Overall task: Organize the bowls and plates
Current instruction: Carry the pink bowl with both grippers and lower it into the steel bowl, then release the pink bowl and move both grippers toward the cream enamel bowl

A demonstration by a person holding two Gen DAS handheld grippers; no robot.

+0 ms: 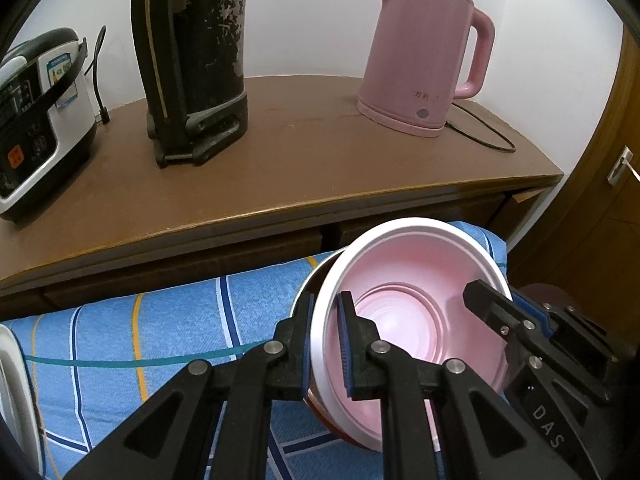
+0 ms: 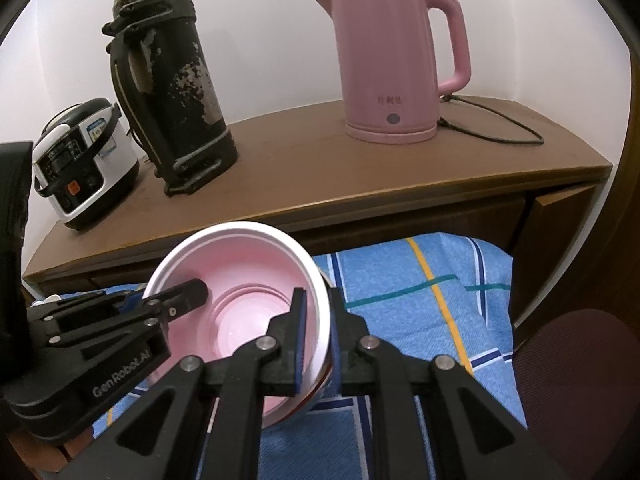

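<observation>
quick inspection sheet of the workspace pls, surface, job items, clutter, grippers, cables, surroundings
surface: blue checked cloth in front of a brown wooden counter
job's things: pink bowl tilted, held over the cloth; white dish edge at far left
clutter: pink kettle, worn black flask, rice cooker on the counter
grippers: left gripper and right gripper each clamp opposite sides of the bowl's rim
cables: kettle cord loose on the counter
surroundings: white wall, wooden door, dark red seat

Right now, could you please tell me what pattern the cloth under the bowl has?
Blue cloth with white, navy, yellow and teal stripes forming checks; clearest in the right wrist view.
</observation>
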